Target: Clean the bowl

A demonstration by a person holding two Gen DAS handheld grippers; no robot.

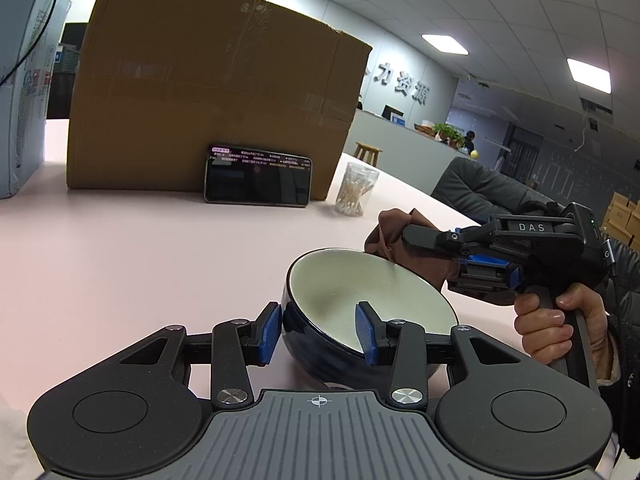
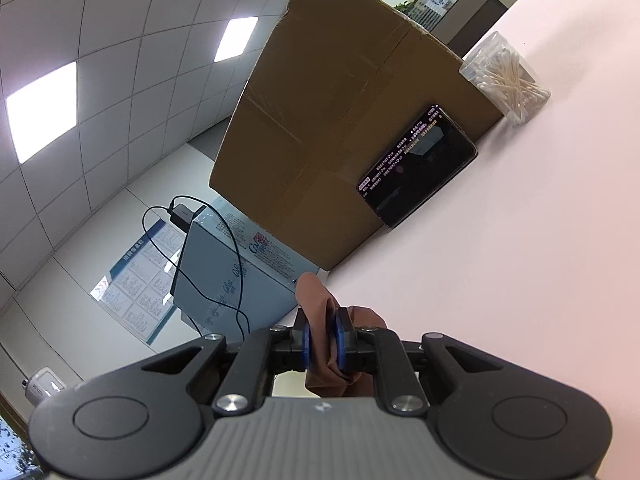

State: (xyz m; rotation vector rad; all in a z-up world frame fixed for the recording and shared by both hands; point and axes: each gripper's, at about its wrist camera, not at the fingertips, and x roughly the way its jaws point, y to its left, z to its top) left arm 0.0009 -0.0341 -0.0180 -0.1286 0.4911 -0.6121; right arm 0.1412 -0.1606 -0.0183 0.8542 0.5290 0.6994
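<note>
**Bowl Held at the Rim, Cloth Waiting Beside It**

The bowl [image 1: 360, 300] is sitting on the pink table [image 1: 140, 260], in front of the big cardboard box [image 1: 216, 92] and a bit to its right. It is dark blue outside and pale inside, and it is tipping a little.

The left gripper [image 1: 320, 330] is pinching the bowl's near wall. One blue pad [image 1: 271, 334] is pressing on the outside and the other pad is sitting inside the bowl, so the two fingers are clamped on the rim.

The right gripper [image 2: 323, 342] is squeezing a brown cloth [image 2: 320, 320] tight between its blue pads. In the left camera's view, that cloth [image 1: 394, 236] is hanging just at the far rim of the bowl, on the side away from the box. I cannot tell if it is touching the bowl.

A phone [image 1: 258, 176] is leaning against the front of the box, with its screen glowing. A clear jar of cotton swabs [image 1: 356, 190] is standing just beside the box's right corner. A light blue carton [image 1: 24, 80] is standing to the left of the box.
</note>
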